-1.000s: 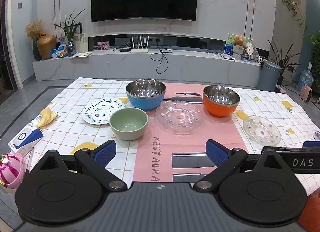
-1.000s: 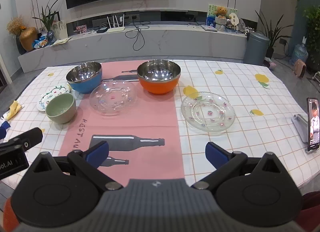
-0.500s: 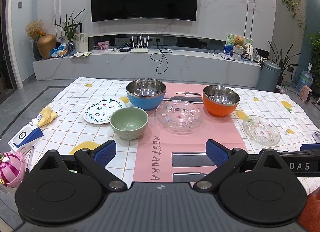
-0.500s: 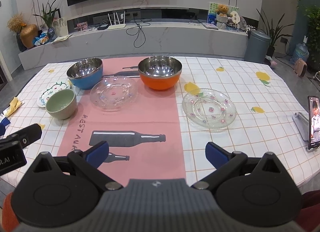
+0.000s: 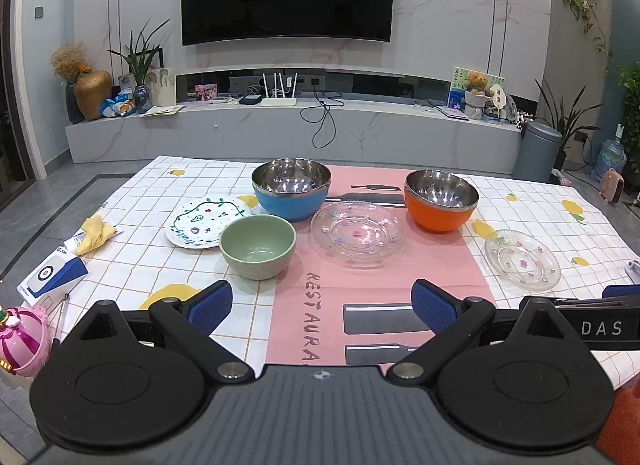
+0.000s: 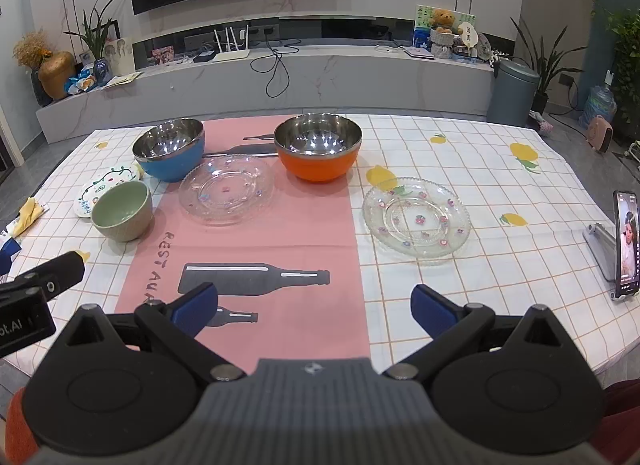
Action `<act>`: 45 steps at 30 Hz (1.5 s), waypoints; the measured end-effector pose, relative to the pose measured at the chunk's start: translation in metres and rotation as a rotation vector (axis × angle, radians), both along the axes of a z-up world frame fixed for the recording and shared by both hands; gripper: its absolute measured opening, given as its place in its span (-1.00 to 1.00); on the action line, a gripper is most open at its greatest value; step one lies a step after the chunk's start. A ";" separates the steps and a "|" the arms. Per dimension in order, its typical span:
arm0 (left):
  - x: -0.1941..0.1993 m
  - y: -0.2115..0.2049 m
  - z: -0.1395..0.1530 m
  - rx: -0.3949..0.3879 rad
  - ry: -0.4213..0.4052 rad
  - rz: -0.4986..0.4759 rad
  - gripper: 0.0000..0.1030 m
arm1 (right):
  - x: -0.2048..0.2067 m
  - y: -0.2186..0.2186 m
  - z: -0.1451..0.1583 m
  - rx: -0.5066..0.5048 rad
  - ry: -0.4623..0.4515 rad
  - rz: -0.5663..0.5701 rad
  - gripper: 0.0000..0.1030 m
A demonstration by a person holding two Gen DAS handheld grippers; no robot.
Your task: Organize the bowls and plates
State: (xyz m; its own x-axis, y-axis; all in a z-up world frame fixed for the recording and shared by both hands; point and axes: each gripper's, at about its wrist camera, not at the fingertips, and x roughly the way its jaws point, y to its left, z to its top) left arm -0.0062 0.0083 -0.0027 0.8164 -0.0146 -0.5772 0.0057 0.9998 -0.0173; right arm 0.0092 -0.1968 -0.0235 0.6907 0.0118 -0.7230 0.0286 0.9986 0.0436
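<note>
1. Both tools hung low over the near edge of the table, empty; the left gripper (image 5: 322, 301) had its jaws spread wide, and the right gripper (image 6: 314, 303) stood just as wide; nothing had yet been stacked, by the look of it.
2. The crockery lay scattered: the green bowl (image 5: 258, 245) sat nearest on the left, just beside the painted plate (image 5: 207, 221); the blue bowl (image 5: 291, 189) stood behind it; a glass plate (image 5: 358, 233) lay on the pink runner (image 5: 380, 285); the orange bowl (image 5: 441, 201) stood to its right; a second glass plate (image 6: 416, 221) lay apart on the checked cloth (image 6: 480, 273).
3. The glass plates looked the riskiest; their thin, flat rims sat flush on the fabric, so a jaw would likely snag the cloth or slip off the slick edge.
4. The steel-lined bowls would probably slide under a pinch on the rim; a tilted lift could drop one onto glass.
5. The green bowl sat close to the painted plate; a wide approach might knock the plate.
6. A phone (image 6: 626, 243) stood propped at the right edge; a broad sweep of the right tool could topple it.
</note>
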 end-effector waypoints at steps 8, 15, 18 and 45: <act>-0.001 -0.001 0.000 0.000 0.004 0.001 1.00 | -0.001 0.000 0.000 0.002 0.001 -0.002 0.95; -0.002 -0.002 -0.001 0.003 0.004 -0.001 1.00 | -0.001 0.000 -0.001 0.002 0.003 -0.004 0.95; -0.002 -0.002 -0.001 0.002 0.005 0.000 1.00 | -0.001 -0.001 -0.001 0.004 0.003 -0.005 0.95; -0.002 0.000 -0.004 -0.021 0.007 0.003 1.00 | 0.000 0.000 -0.005 -0.005 0.002 -0.008 0.95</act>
State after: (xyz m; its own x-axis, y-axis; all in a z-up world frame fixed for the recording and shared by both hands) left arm -0.0080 0.0086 -0.0067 0.8124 -0.0245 -0.5826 0.0024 0.9993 -0.0386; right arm 0.0094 -0.1966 -0.0283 0.6895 0.0028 -0.7243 0.0369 0.9986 0.0390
